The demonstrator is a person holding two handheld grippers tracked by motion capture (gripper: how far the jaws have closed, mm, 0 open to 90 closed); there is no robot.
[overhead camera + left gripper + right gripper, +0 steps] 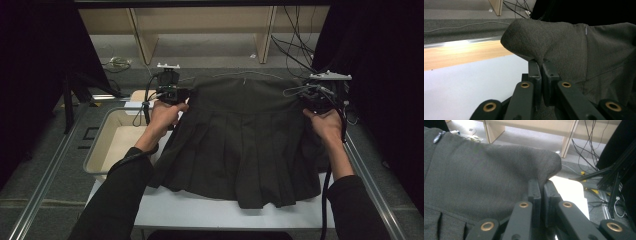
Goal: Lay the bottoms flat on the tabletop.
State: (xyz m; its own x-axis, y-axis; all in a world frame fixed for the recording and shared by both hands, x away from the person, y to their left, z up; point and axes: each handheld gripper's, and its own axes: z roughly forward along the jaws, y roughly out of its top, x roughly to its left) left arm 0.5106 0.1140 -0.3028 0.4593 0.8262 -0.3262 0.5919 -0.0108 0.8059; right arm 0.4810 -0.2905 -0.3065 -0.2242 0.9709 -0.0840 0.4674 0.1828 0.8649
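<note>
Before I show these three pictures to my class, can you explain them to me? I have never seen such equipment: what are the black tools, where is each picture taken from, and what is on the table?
A person stands at a white table and holds a hand-held tool in each hand. Each tool is a gripper with two black jaws that pinch, and each carries its own small camera.

The wide picture comes from a fixed camera above the person, looking down on the forearms. The other two come from the cameras on the grippers, looking along the jaws.

On the table lies a dark pleated skirt. The left gripper is shut on one corner of its waistband, the right gripper on the other corner, so the skirt is held by both top corners. A pale tray sits at the table's left, partly under the skirt's edge.
</note>
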